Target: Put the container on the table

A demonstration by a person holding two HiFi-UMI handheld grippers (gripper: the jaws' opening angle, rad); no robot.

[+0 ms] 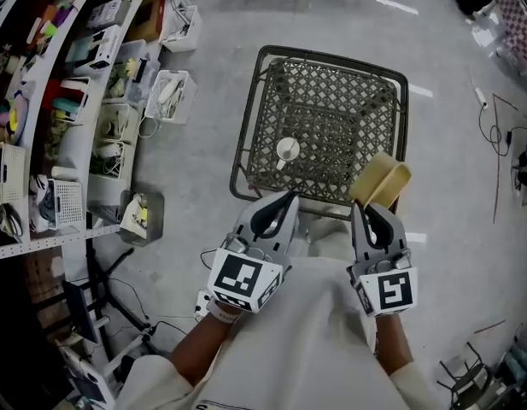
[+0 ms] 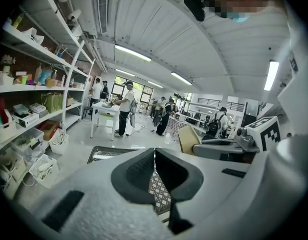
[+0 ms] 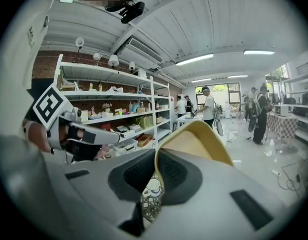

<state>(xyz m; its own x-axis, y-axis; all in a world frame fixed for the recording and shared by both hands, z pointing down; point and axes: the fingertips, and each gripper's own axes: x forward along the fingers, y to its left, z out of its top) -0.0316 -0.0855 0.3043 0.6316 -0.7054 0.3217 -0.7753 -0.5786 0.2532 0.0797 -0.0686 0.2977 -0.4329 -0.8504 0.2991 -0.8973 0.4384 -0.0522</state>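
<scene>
A tan, open-topped container (image 1: 381, 180) hangs over the near right corner of the dark metal mesh table (image 1: 331, 68). My right gripper (image 1: 373, 213) is shut on its rim; in the right gripper view the container's yellow wall (image 3: 193, 143) rises between the jaws. My left gripper (image 1: 272, 212) is shut with nothing in it, at the table's near edge. A small white cup-like thing (image 1: 287, 149) rests on the mesh table (image 2: 158, 190).
A white shelving rack (image 1: 67, 101) full of bins and boxes runs along the left, with baskets (image 1: 170, 96) on the floor beside it. Cables (image 1: 494, 126) lie on the grey floor at the right. People stand at a white table (image 2: 106, 110) farther off.
</scene>
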